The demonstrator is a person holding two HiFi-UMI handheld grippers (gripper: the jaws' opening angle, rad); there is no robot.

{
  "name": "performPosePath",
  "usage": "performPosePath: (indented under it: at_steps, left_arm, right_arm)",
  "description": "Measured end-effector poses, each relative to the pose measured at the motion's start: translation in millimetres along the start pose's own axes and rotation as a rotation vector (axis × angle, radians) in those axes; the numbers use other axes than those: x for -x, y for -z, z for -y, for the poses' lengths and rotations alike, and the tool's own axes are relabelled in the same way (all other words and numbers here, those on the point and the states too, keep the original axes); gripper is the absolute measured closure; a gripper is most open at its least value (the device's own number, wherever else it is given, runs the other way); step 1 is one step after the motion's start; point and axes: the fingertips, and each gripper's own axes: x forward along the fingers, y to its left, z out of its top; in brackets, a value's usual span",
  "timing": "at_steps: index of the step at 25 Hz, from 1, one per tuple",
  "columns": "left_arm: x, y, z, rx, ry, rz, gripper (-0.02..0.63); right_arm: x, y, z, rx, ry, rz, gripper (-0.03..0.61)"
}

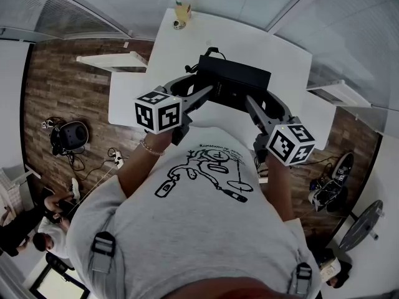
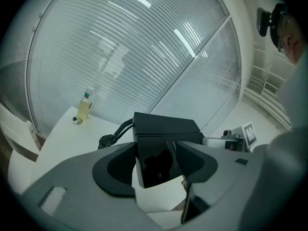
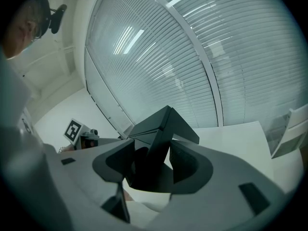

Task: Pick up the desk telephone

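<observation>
The desk telephone (image 1: 234,80) is showing only as a dark tilted block, with its keys and handset impossible to make out. Both forearms are reaching forward, and the left gripper (image 1: 206,85) and right gripper (image 1: 257,97) are each closing on one side of it over the white table (image 1: 280,52), a bottle (image 1: 181,11) standing well apart at the far edge

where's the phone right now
Head view, centre: the desk telephone is clamped between the left gripper at its left end and the right gripper at its right, over the white table.

An office, by the white desk (image 1: 249,48) bearing a desk telephone (image 1: 234,80), slatted blinds (image 2: 144,57) on the far walls, and wood-look flooring (image 1: 62,86) at left.
</observation>
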Motion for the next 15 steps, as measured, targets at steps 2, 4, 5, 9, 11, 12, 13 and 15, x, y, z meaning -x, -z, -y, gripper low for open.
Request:
performPosePath:
  at_steps: [2, 4, 5, 9, 11, 12, 13, 15]
  left_arm:
    - [-0.2, 0.0, 0.0, 0.000, 0.001, 0.002, 0.357]
    - [-0.3, -0.2, -0.1, -0.001, 0.001, 0.004, 0.357]
    - [-0.3, -0.3, 0.1, -0.001, 0.001, 0.004, 0.357]
    - [0.9, -0.7, 0.7, -0.001, 0.003, 0.003, 0.357]
    - [1.3, -1.1, 1.0, -0.001, 0.003, 0.003, 0.357]
    - [1.3, -1.4, 1.0, -0.001, 0.003, 0.002, 0.357]
    - [1.1, -1.6, 0.8, -0.001, 0.003, 0.002, 0.357]
    - [0.6, -1.6, -0.1, 0.000, 0.003, 0.001, 0.357]
  right_arm:
    - [0.3, 0.9, 0.6, -0.002, 0.000, 0.001, 0.357]
    - [0.3, 1.3, 0.8, -0.003, 0.002, 0.001, 0.357]
    - [0.3, 1.1, 0.8, -0.003, 0.003, 0.002, 0.357]
    - [0.8, 0.3, -0.6, -0.005, 0.004, 0.004, 0.357]
    - [1.0, -0.4, -0.9, -0.004, 0.005, 0.003, 0.357]
    - [0.9, -0.7, -0.9, -0.004, 0.006, 0.003, 0.357]
    - [0.6, -1.0, -0.9, -0.005, 0.006, 0.004, 0.357]
    - [-0.4, -1.0, -0.4, -0.006, 0.006, 0.004, 0.357]
